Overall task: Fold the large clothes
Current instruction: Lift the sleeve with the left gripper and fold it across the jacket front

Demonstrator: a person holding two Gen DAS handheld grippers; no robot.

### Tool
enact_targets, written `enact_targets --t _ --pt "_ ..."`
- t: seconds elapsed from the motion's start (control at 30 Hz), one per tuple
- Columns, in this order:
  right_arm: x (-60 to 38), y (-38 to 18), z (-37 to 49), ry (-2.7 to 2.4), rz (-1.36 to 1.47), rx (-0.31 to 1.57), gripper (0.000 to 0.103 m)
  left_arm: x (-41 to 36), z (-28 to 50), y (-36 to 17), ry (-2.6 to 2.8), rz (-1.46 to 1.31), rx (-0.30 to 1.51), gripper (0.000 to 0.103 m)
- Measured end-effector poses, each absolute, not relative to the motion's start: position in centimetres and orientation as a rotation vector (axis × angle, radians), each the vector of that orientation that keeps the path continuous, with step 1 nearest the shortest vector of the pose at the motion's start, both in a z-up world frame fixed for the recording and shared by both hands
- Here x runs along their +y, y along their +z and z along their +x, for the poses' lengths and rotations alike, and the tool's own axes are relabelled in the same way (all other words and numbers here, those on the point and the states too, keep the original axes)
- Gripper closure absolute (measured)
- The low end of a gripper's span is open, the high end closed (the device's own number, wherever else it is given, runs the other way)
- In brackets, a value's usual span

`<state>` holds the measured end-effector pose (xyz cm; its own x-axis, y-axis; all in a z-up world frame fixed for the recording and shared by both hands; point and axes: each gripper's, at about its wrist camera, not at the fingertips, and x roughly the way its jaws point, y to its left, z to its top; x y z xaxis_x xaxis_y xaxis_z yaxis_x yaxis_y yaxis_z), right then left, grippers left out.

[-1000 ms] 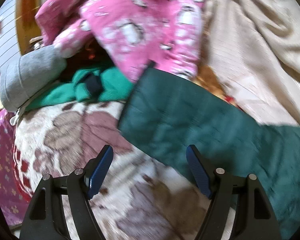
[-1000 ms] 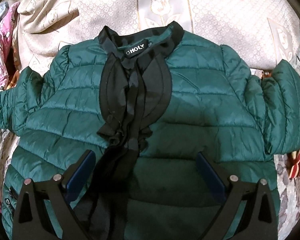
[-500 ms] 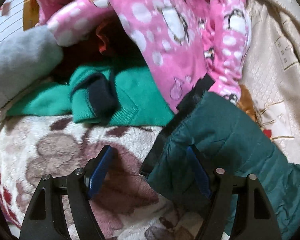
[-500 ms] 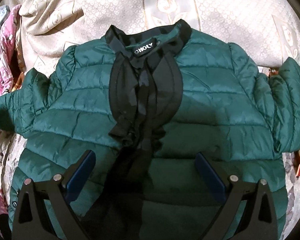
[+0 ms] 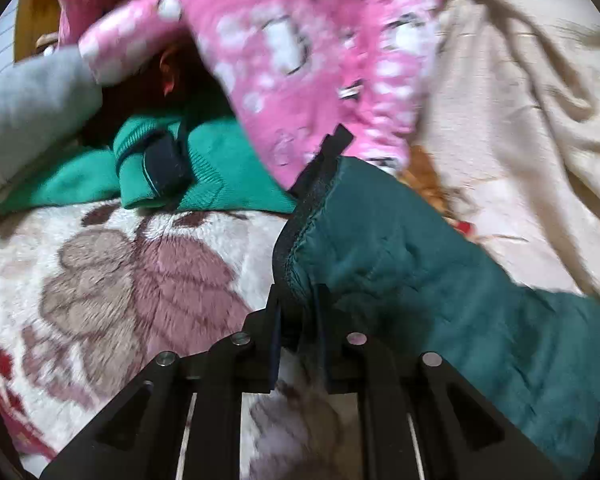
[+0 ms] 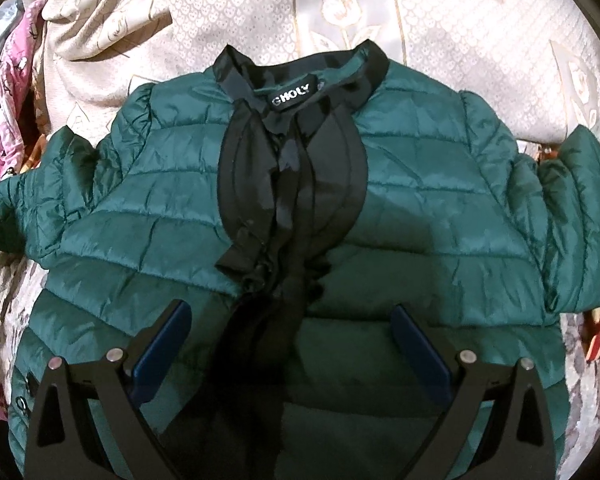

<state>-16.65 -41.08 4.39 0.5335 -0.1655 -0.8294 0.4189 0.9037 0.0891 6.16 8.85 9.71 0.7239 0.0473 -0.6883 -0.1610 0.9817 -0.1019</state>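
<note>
**Fold status: sleeve gripped, no fold made**

In the left wrist view, the left gripper (image 5: pixel 298 334) is closed on the black-trimmed cuff (image 5: pixel 296 264) of the green jacket (image 6: pixel 300 216) at lower centre of the frame. In the right wrist view, the jacket is laid flat, front up, filling the centre, both sleeves spread outward. The right gripper (image 6: pixel 288 344) is held wide open over the lower front, gripping nothing. All folds are judged outstanding.

Green jacket (image 6: pixel 420 184) on patterned bedspread (image 6: pixel 440 16)
</note>
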Motion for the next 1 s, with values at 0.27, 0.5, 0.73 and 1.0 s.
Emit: enact_targets --t 0.27,0.5,0.73,1.0 --pt "-42.1 5.2 -18.3 -0.377 0.306 0.938 0.001 3.9 -0.4 13.5 -0.055 -0.124 0.742 0.093" --pt "-42.8 5.7 -20.2 -0.393 0.298 0.936 0.001 -2.6 -3.2 16.2 -0.166 -0.049 0.727 0.093" --pt "-44.6 6.0 -22.0 -0.430 0.311 0.924 0.001 -9.6 -6.1 18.0 -0.317 0.002 0.729 0.093" --pt "-46.2 6.3 -23.9 -0.461 0.329 0.914 0.001 -17.4 -7.8 17.7 -0.432 0.038 0.772 0.095"
